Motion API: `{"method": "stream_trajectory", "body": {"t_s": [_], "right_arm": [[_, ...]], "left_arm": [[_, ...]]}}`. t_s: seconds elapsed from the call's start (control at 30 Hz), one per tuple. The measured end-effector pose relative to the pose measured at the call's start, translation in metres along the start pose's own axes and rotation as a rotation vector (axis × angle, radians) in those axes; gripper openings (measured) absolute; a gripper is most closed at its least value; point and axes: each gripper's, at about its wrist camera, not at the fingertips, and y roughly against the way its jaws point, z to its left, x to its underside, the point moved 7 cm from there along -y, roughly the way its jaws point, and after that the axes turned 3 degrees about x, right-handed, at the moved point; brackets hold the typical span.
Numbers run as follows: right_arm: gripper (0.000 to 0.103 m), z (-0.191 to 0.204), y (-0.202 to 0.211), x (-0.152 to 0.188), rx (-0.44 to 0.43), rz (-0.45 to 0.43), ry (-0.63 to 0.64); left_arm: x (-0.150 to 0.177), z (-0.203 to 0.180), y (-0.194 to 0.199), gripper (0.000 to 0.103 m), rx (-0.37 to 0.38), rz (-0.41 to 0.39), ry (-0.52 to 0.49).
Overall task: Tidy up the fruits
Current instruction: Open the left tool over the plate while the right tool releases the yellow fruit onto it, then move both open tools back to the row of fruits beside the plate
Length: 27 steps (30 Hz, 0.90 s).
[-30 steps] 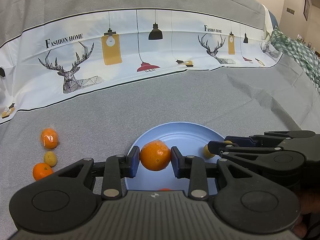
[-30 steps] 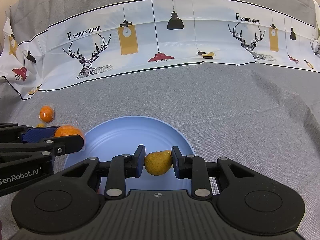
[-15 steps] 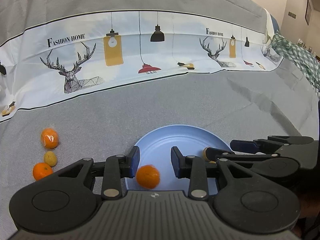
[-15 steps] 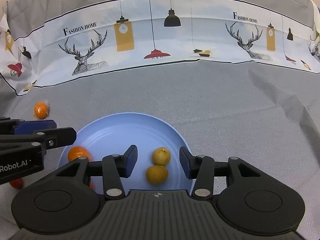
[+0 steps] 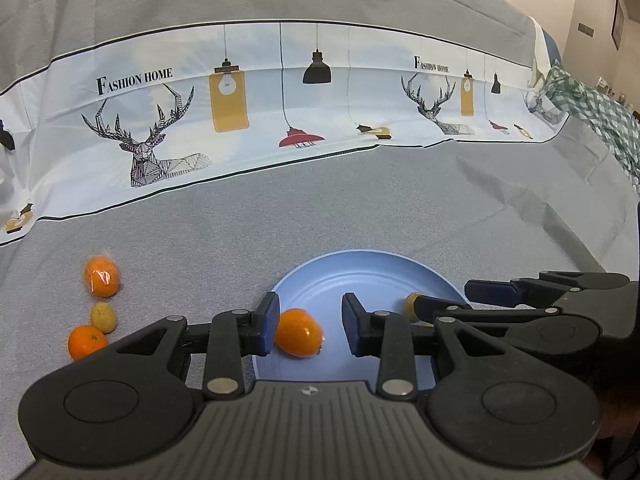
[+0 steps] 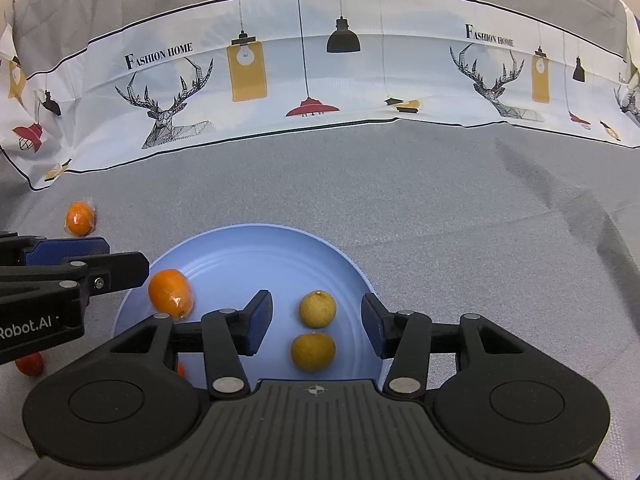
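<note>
Left gripper (image 5: 310, 328): jaws spread wide, nothing clamped, blue pads facing each other across the gap, both fingers level and pointing straight ahead. Right gripper (image 6: 316, 324): same, jaws wide apart, gripping nothing, fingers level.

In my left view the right gripper comes in from the right edge, side-on, fingers pointing left, tips just beside my left gripper's right finger (image 5: 354, 330). In my right view the left gripper enters from the left edge, also side-on, fingers pointing right, tips a bit ahead of and to the left of my right gripper's left finger (image 6: 256, 322). The two are close together, angled inward toward each other, not touching.
</note>
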Motion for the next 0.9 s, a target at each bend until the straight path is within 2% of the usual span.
{"method": "stream_trajectory", "body": {"t_s": [0.13,0.2,0.23,0.3,0.37,0.43,0.5,0.6,0.67,0.73,0.77,0.83,0.9], "right_arm": [[0.051,-0.001,0.001,-0.001,0.006,-0.007,-0.007],[0.051,-0.001,0.002,-0.001,0.007,-0.013,-0.013],[0.051,-0.001,0.003,-0.001,0.008,-0.018,-0.016],[0.051,-0.001,0.006,-0.002,0.009,-0.030,-0.022],[0.051,0.000,0.008,-0.003,0.009,-0.042,-0.028],[0.049,0.001,0.011,-0.004,0.002,-0.054,-0.037],[0.036,0.004,0.014,-0.006,-0.008,-0.067,-0.045],[0.029,0.010,0.019,-0.008,-0.026,-0.094,-0.052],[0.029,0.015,0.023,-0.011,-0.048,-0.118,-0.053],[0.029,0.021,0.027,-0.013,-0.074,-0.138,-0.054],[0.029,0.025,0.029,-0.015,-0.086,-0.143,-0.054],[0.029,0.032,0.030,-0.017,-0.117,-0.151,-0.055],[0.029,0.041,0.030,-0.018,-0.152,-0.154,-0.051]], "left_arm": [[0.001,0.002,0.004,0.037,-0.009,-0.004,-0.003],[0.001,0.005,0.008,0.034,-0.014,-0.012,-0.002],[0.001,0.008,0.013,0.026,-0.022,-0.021,-0.004],[-0.001,0.014,0.024,0.020,-0.029,-0.046,-0.002],[-0.005,0.023,0.036,0.010,-0.022,-0.065,0.007],[-0.012,0.038,0.050,0.010,-0.027,-0.079,0.041],[-0.020,0.057,0.066,0.010,-0.044,-0.091,0.076],[-0.020,0.090,0.084,0.010,-0.090,-0.094,0.115],[-0.006,0.113,0.089,0.010,-0.130,-0.086,0.162],[0.011,0.136,0.085,0.010,-0.169,-0.012,0.269],[0.010,0.146,0.088,0.010,-0.167,-0.025,0.320],[0.010,0.160,0.088,0.010,-0.199,-0.024,0.353],[0.015,0.169,0.081,0.010,-0.211,0.020,0.391]]}}
